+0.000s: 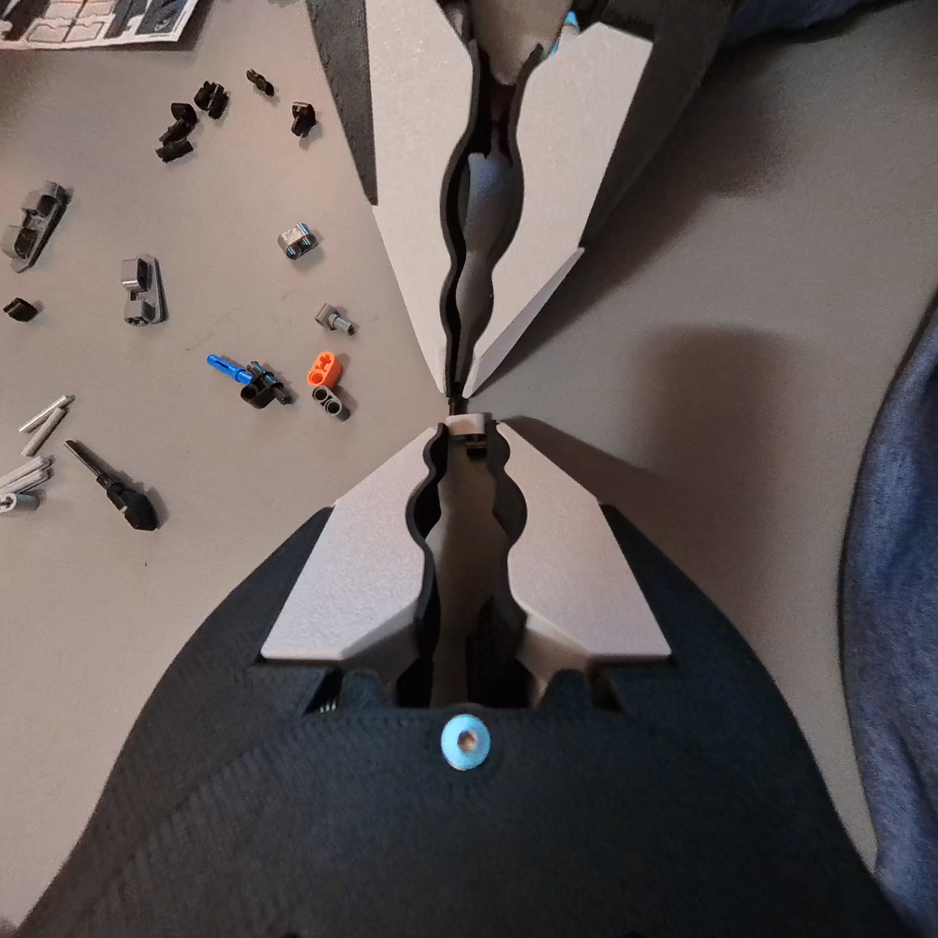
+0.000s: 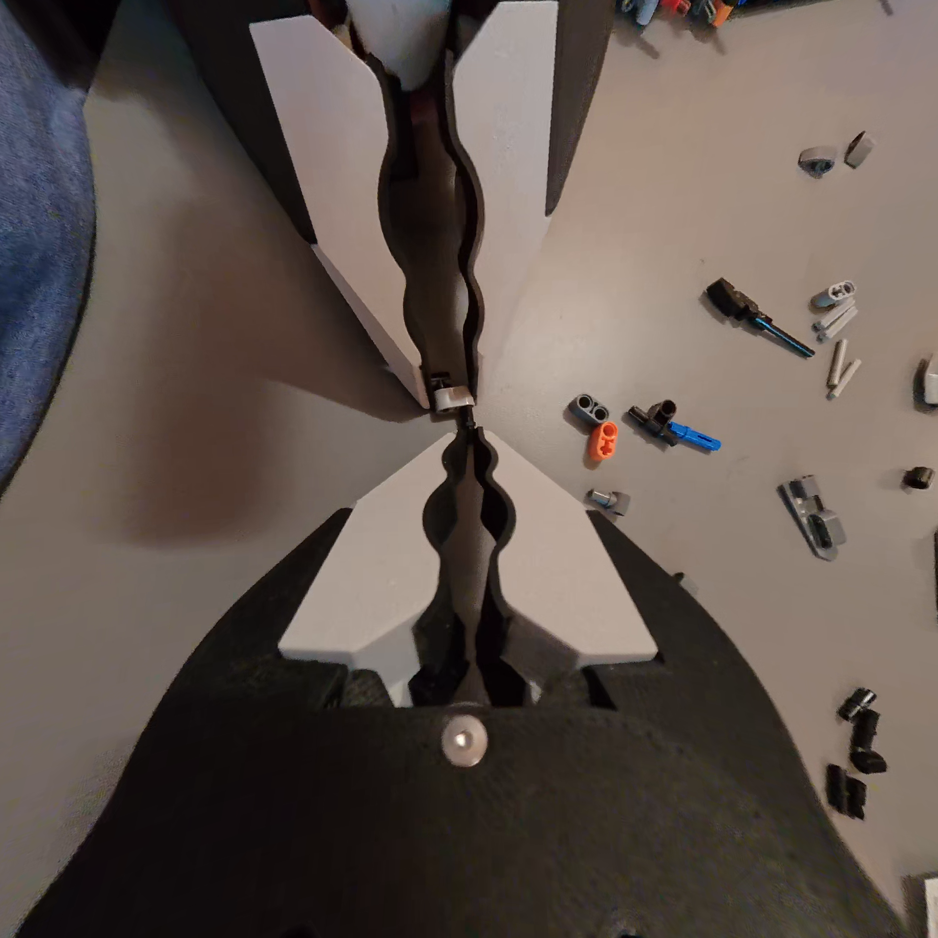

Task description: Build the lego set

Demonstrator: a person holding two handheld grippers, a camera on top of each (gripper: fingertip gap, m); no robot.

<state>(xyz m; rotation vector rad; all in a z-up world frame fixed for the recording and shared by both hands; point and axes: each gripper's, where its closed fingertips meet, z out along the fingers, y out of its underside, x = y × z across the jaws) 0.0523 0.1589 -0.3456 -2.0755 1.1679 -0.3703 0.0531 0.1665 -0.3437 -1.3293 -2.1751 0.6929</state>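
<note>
Meeting tip to tip above the grey tabletop (image 1: 710,355), the two tools face each other head on, each filling the lower half of its own wrist view with the other reaching in from the top. The left tool (image 1: 469,431) has its fingers drawn narrow and pinches a small light grey lego piece (image 1: 467,425) at its very tips, with a dark part of that piece showing just behind it between the fingers. The right tool (image 2: 469,441) is closed down to a thin slit and grips a small black pin (image 2: 467,419), which bridges the short gap and touches the grey piece; in the right wrist view that grey piece (image 2: 453,397) sits at the tips of the far tool. Loose parts lie scattered on the tabletop to one side, well apart from the tools: an orange connector (image 1: 325,368) touching a dark grey two-hole connector (image 1: 331,401), and just to their left in the left wrist view a blue pin (image 1: 228,366) joined to a black connector (image 1: 261,391). Farther left lie a black axle piece with a blocky end (image 1: 119,490), several light grey axles (image 1: 43,421), two grey curved panels (image 1: 143,292), a small grey two-hole block (image 1: 298,240) and a cluster of small black pieces (image 1: 188,122). A printed instruction sheet (image 1: 96,20) lies at the far left corner of that view. Blue fabric (image 1: 893,558) borders the tabletop's right edge.
</note>
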